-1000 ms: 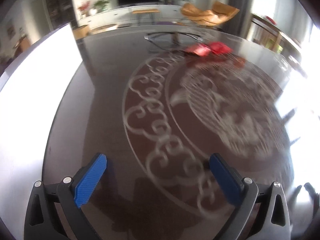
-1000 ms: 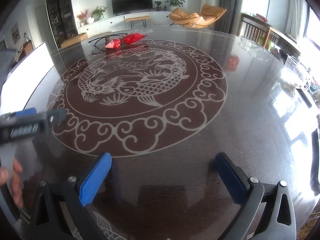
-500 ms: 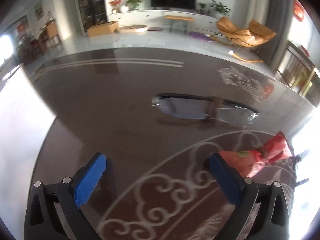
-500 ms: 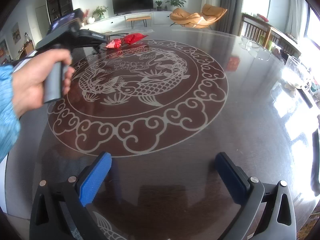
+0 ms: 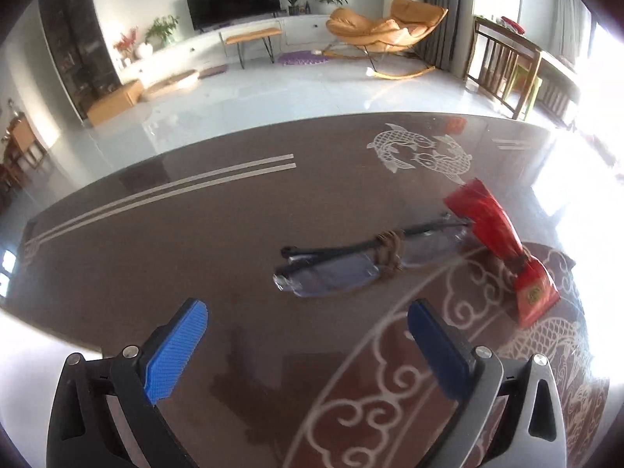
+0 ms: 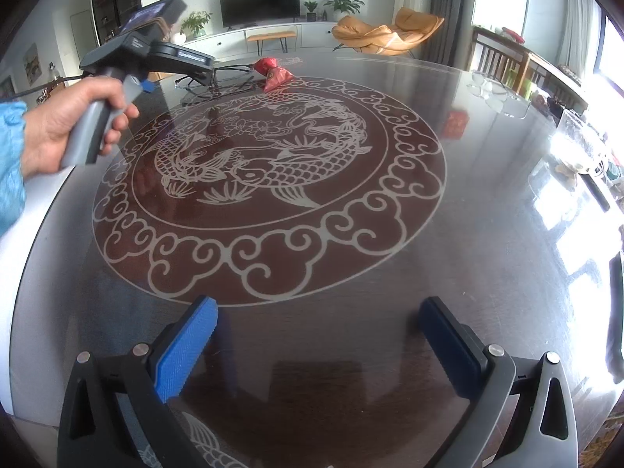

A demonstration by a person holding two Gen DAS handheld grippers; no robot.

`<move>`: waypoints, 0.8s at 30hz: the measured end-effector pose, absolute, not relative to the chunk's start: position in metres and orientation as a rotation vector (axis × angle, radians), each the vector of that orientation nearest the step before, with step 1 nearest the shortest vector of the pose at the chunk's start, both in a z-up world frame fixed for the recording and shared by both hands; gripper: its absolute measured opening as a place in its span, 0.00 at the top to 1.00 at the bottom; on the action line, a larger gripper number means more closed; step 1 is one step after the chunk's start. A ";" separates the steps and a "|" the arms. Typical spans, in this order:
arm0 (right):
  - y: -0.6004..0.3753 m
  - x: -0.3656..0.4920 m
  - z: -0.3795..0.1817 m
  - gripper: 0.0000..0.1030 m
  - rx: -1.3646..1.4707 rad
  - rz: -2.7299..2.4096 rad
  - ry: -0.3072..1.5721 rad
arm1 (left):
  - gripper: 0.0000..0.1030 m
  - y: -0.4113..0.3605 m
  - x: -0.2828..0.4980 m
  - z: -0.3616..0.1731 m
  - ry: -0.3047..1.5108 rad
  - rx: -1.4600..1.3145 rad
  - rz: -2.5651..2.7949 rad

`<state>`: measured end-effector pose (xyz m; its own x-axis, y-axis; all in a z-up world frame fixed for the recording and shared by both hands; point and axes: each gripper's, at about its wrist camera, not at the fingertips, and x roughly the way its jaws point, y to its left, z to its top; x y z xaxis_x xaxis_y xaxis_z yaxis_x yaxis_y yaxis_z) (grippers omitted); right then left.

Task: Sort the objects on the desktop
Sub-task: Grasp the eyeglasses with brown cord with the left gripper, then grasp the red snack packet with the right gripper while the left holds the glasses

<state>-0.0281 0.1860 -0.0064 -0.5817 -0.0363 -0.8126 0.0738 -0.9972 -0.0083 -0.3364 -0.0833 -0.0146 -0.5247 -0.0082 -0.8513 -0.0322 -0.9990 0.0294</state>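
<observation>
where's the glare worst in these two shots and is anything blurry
Left wrist view: window light blows out the right edge of the table to white; the glasses and red packet are slightly soft. Right wrist view: glare washes the table's right side, the fish pattern stays sharp, and fisheye bends the room's lines.

Your left gripper [image 5: 306,345] hangs over the far part of the dark glossy patterned tabletop [image 5: 156,257], fingers spread. Just ahead of it lie the folded thin-framed spectacles [image 5: 366,259] on the tabletop; the red crinkled foil packet [image 5: 503,253] lies to their right, touching their right end. Your right gripper [image 6: 318,345] hangs over the near edge, well apart from both, fingers spread.
</observation>
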 end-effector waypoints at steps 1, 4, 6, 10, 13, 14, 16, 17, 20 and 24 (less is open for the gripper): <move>0.186 -0.028 -0.006 0.00 1.406 -2.739 0.064 | 0.00 -0.085 -0.341 -0.016 0.065 -1.525 2.707; 0.186 -0.028 -0.006 0.00 1.406 -2.739 0.063 | 0.00 -0.086 -0.354 -0.021 0.120 -1.523 2.650; 0.186 -0.028 -0.007 0.00 1.405 -2.739 0.064 | 0.00 -0.081 -0.360 -0.021 0.145 -1.484 2.640; 0.183 -0.033 -0.007 0.00 1.405 -2.729 0.069 | 0.00 -0.061 -0.366 -0.025 0.178 -1.448 2.584; 0.180 -0.037 -0.007 0.00 1.403 -2.726 0.072 | 0.04 -0.046 -0.368 -0.023 0.218 -1.397 2.554; 0.180 -0.037 -0.007 0.00 1.403 -2.726 0.072 | 0.18 -0.043 -0.367 -0.020 0.199 -1.374 2.548; 0.179 -0.038 -0.006 0.00 1.403 -2.725 0.073 | 0.43 -0.038 -0.361 -0.017 0.186 -1.341 2.568; 0.179 -0.038 -0.006 0.00 1.403 -2.725 0.073 | 0.62 -0.038 -0.358 -0.015 0.183 -1.332 2.581; 0.180 -0.037 -0.006 0.00 1.403 -2.725 0.073 | 0.76 -0.038 -0.341 -0.016 0.140 -1.341 2.631; 0.180 -0.037 -0.006 0.00 1.403 -2.725 0.073 | 0.76 -0.045 -0.303 -0.020 0.085 -1.348 2.715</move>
<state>-0.0374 0.1797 -0.0063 -0.5788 -0.0458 -0.8142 0.0893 -0.9960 -0.0075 -0.3032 -0.0451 -0.0201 -0.6000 0.0731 -0.7967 -0.1227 -0.9924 0.0014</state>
